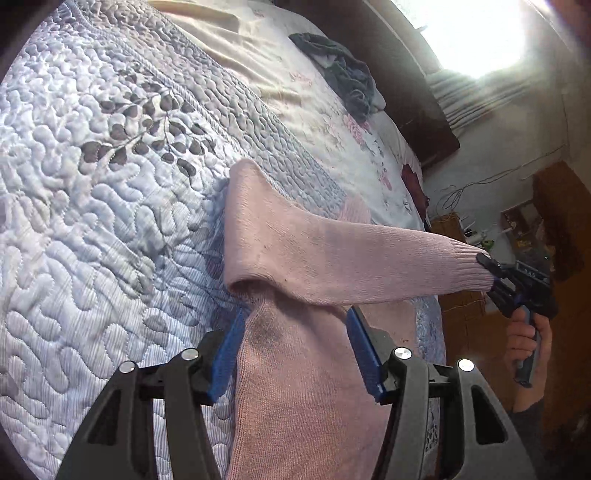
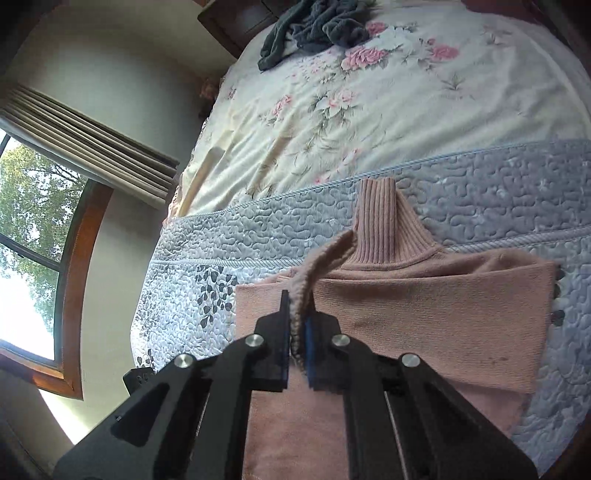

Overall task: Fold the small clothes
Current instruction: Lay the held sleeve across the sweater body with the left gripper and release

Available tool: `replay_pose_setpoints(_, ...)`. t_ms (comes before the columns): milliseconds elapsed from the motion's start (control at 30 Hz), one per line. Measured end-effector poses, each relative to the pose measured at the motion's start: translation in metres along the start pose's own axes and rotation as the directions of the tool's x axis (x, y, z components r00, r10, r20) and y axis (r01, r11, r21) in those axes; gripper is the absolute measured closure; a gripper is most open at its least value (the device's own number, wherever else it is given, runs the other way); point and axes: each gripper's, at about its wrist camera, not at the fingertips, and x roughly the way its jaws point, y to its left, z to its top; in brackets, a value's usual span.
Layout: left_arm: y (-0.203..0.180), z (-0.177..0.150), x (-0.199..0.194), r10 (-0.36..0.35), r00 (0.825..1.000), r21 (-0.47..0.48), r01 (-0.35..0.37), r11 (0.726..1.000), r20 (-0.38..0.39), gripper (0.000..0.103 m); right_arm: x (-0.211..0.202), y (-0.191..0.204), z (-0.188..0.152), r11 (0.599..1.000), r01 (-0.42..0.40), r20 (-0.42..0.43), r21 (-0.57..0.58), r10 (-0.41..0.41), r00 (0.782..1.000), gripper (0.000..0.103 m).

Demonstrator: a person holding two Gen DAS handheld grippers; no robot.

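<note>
A pink turtleneck sweater (image 1: 295, 387) lies flat on the quilted grey bedspread (image 1: 92, 221). In the right wrist view its ribbed collar (image 2: 376, 221) points toward the floral sheet, and one sleeve is folded across the chest. My left gripper (image 1: 297, 312) is open, its blue fingers (image 1: 229, 350) straddling the sweater's body just above the fabric. My right gripper (image 2: 298, 306) is shut on the ribbed cuff of the other sleeve (image 1: 351, 266), which stretches taut out to the right. In the left wrist view that right gripper (image 1: 489, 271) is held by a hand (image 1: 524, 336) past the bed's edge.
A pile of dark grey clothes (image 2: 314, 26) lies near the wooden headboard (image 1: 417, 103). A floral sheet (image 2: 332, 103) covers the bed beyond the quilt. A window (image 2: 26, 229) with pleated curtains is on the wall. Cluttered wooden furniture (image 1: 517, 229) stands beside the bed.
</note>
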Motion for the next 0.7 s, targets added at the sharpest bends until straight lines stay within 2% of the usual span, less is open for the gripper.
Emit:
replay_pose_setpoints(133,-0.006,0.018,0.001,0.006,1.000,0.010,-0.006,1.000,0.009,0.046,-0.034,-0.018,0.002,0.999,0.037,0.043,0.003,-0.037,0.998,0.098)
replay_pose_setpoints(267,-0.010,0.032,0.012,0.010,1.000,0.019,-0.010,1.000,0.004,0.046,-0.040,-0.063,-0.007,0.996,0.045,0.054,0.077,-0.049,0.997,0.098)
replay_pose_setpoints(700,-0.057,0.050,0.080,0.032,0.995,0.169,-0.015,0.985,-0.099,0.046,0.005,-0.214,-0.062,0.963,0.090,-0.013,0.254,-0.090,0.996,0.098)
